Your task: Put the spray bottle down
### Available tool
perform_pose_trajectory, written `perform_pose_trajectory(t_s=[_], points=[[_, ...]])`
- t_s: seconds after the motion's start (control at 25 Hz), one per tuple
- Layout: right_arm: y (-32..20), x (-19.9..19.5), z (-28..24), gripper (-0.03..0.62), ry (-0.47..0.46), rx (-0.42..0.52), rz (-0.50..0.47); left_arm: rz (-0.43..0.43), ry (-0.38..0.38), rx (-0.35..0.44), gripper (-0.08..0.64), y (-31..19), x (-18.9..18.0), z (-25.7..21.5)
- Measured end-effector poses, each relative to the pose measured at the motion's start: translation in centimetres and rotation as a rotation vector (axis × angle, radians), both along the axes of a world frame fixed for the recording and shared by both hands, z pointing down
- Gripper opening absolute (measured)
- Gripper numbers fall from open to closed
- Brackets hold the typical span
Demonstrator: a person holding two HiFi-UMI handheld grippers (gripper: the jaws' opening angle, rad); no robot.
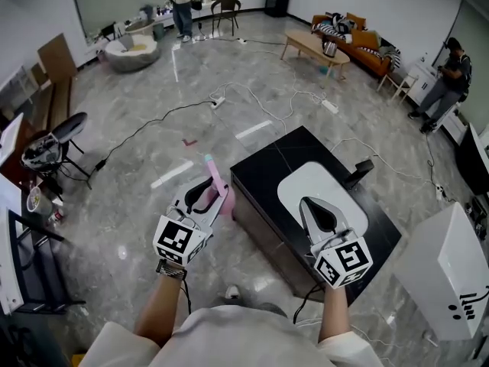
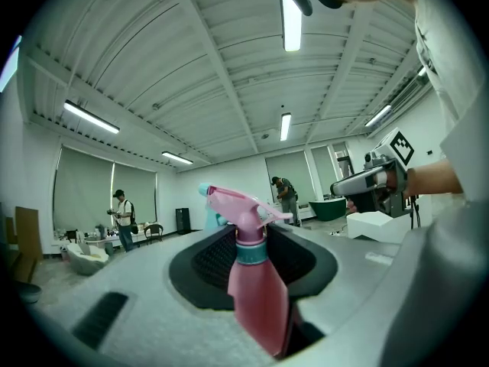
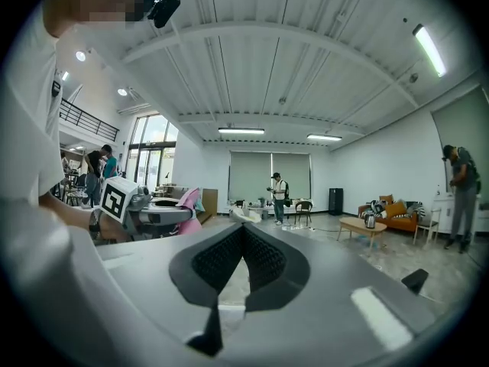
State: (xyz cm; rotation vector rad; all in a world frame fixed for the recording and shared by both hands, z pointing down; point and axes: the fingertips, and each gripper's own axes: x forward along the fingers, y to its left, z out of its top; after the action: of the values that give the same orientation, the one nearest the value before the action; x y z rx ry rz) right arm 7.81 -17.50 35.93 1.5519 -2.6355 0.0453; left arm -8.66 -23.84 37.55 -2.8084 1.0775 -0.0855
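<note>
Holding the pink spray bottle (image 1: 217, 180) between its two jaws, the left gripper (image 1: 213, 197) is out in front of the person, just beside the left edge of the black low table (image 1: 260, 176) and over the grey floor (image 1: 137, 167); the bottle is not on any surface. From the left gripper view the left gripper (image 2: 252, 239) has its dark pads pressed on both sides of the spray bottle (image 2: 260, 297), with the pink body between them and the spray head with its teal tip sticking out past the jaw tips. The right gripper (image 1: 312, 207) is over the white mat (image 1: 302, 176) that lies on the table top; in the right gripper view the right gripper (image 3: 243, 232) has its jaws brought together at the tips, with nothing between them. The two grippers are side by side and apart from each other; each one shows in the other's view, the right gripper (image 2: 368, 183) at the right side and the left gripper (image 3: 157, 214) at the left side, with the spray bottle (image 3: 188, 201) in it. Far behind, an orange sofa (image 1: 359, 48) and a wooden coffee table (image 1: 309, 44) stand near the wall; white cables (image 1: 252, 98) lie across the floor.
</note>
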Motion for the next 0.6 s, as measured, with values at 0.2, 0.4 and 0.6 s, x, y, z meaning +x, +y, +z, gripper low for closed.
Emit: perform_pose_trajectory(t_s=[0.2,0.4,0.6], points=[[-2.7,0.5,0.7,0.005,-0.024,-0.011,0.033,0.006,0.003,0.000,0.133,-4.0,0.3,0.9],[-5.2,2.2,0.9,0.006,-0.027,-0.011,0.067,0.003,0.007,-0.016,0.134,-7.6,1.4,2.3],[-8.0,3.5,2.6,0.006,-0.018,-0.047,0.047,0.019,0.011,-0.017,0.134,-11.1,3.4,4.2]])
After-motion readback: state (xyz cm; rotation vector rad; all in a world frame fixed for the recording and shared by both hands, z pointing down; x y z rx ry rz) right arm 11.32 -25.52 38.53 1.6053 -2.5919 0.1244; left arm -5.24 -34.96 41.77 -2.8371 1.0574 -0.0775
